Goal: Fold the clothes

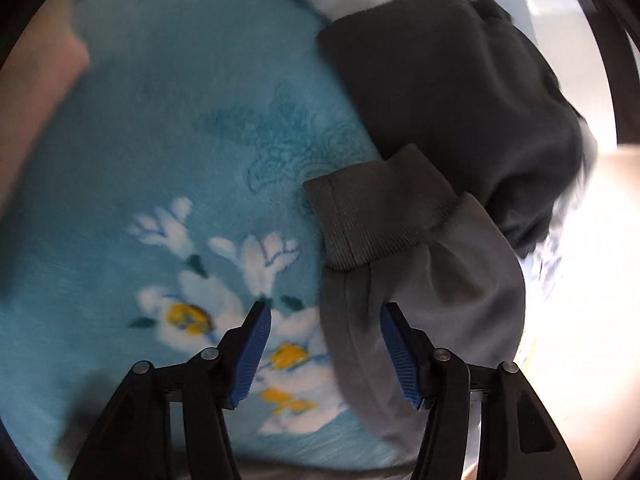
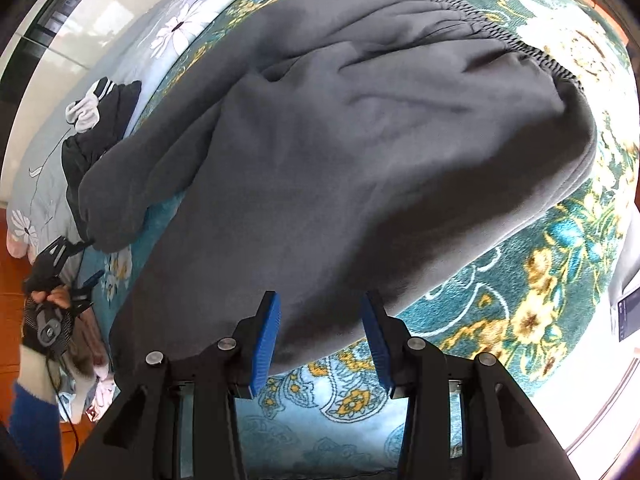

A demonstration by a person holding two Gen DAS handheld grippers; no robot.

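Observation:
Grey sweatpants point(image 2: 360, 152) lie spread over a teal floral blanket point(image 2: 520, 300), elastic waistband at the upper right. My right gripper point(image 2: 320, 296) hangs open over their near edge, cloth lying between the blue pads without being pinched. One leg ends in a ribbed cuff point(image 1: 376, 220) on the blue part of the blanket point(image 1: 160, 140). My left gripper point(image 1: 326, 312) is open there. Its right finger is over the grey leg point(image 1: 440, 300) and its left finger over the blanket. The right wrist view shows it small at the far left as the left gripper point(image 2: 90, 260), held in a hand.
A dark garment point(image 1: 460, 80) lies bunched just beyond the cuff, seen with white pieces as the dark garment point(image 2: 100, 120) on a pale flowered sheet point(image 2: 44, 160). Pink cloth point(image 1: 36, 100) sits at the left. Wood floor point(image 2: 12, 280) borders the bed. A phone-like device point(image 2: 628, 312) lies at the right.

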